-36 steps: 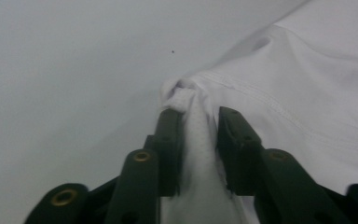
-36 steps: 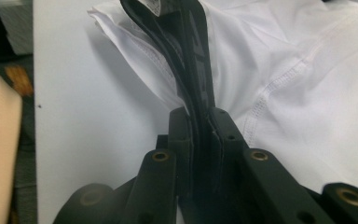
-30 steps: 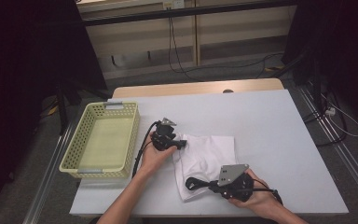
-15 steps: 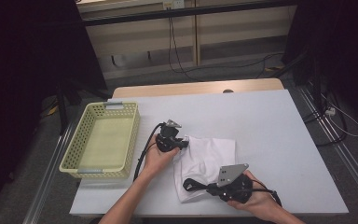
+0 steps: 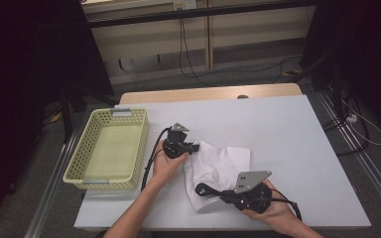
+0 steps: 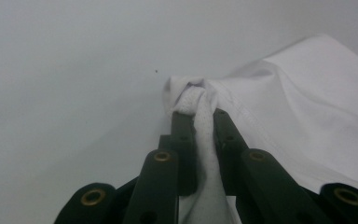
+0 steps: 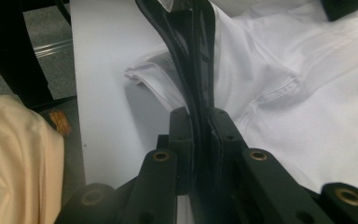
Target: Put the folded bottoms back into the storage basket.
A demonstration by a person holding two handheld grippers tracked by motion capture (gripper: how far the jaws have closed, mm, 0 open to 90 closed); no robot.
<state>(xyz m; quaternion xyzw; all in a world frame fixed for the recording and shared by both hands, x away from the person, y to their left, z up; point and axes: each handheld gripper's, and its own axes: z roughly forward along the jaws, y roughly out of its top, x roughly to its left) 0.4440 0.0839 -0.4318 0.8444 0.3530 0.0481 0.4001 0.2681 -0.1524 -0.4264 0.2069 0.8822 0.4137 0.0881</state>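
Your left gripper (image 5: pixel 194 147) sits at the upper left corner of the white cloth (image 5: pixel 217 166), touching its edge, with your left hand (image 5: pixel 166 161) behind it and its cable curling back toward you. Your right gripper (image 5: pixel 202 189) lies low at the cloth's near edge, jaws pointing left over the fabric, grey plate on top, your right hand (image 5: pixel 273 213) wrapped around the body. The cloth is rumpled, lying on the white table (image 5: pixel 287 139) between both grippers. The yellow basket (image 5: pixel 82 168) stands at the table's left side, just beside your left forearm, apart from the cloth.
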